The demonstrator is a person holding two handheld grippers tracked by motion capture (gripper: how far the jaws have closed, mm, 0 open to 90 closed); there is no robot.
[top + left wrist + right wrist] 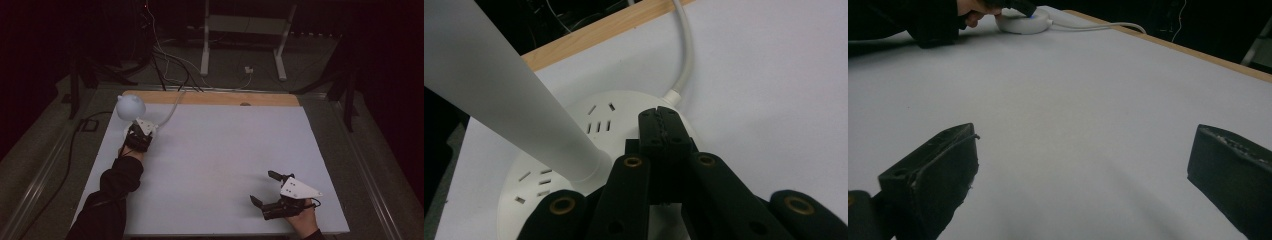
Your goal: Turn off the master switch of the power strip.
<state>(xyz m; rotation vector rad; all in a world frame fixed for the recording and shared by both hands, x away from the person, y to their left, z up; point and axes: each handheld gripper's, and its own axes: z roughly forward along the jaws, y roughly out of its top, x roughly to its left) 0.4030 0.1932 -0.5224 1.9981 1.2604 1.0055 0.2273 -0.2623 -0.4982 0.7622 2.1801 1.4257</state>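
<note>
The white lamp stands at the far left corner of the white table, its round base carrying rows of small slots and its white cord running off past the wooden edge strip. The left gripper sits over that base with its jaws clenched together, tips resting on the base beside the lamp's stem, nothing between them. Well to the right of the lamp, near the table's front edge, the right gripper lies released, jaws wide apart over bare surface.
</note>
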